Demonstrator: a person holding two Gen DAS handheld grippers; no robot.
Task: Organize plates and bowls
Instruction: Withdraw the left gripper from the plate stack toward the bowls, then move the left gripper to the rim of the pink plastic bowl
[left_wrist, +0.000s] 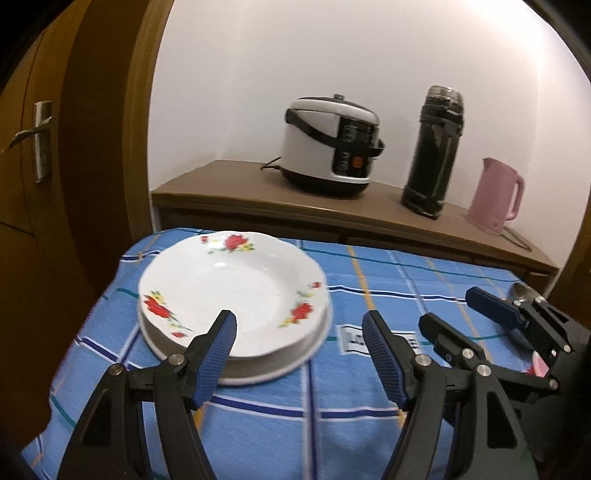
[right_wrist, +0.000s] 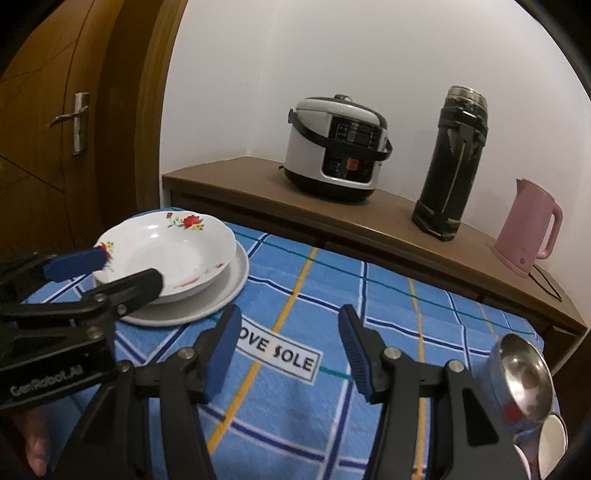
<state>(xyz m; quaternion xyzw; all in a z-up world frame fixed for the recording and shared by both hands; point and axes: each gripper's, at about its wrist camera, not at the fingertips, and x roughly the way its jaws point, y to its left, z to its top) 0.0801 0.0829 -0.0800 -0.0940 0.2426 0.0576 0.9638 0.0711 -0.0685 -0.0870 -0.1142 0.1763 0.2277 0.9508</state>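
Note:
A white flowered deep plate (left_wrist: 232, 291) rests on a plain white plate (left_wrist: 258, 369) at the left of the blue checked tablecloth (left_wrist: 332, 424). My left gripper (left_wrist: 299, 350) is open and empty, just in front of the plates' near right rim. The right wrist view shows the flowered plate (right_wrist: 173, 254) on the plain plate (right_wrist: 207, 306), with the left gripper (right_wrist: 125, 269) open beside their near edge. My right gripper (right_wrist: 290, 354) is open and empty above the cloth's middle. A steel bowl (right_wrist: 524, 380) and white bowls (right_wrist: 550, 446) sit at the right.
A wooden sideboard (right_wrist: 369, 221) behind the table carries a rice cooker (right_wrist: 336, 147), a black thermos (right_wrist: 450, 162) and a pink kettle (right_wrist: 528, 229). A wooden door (right_wrist: 55, 129) stands at the left. The cloth bears a white label (right_wrist: 280, 354).

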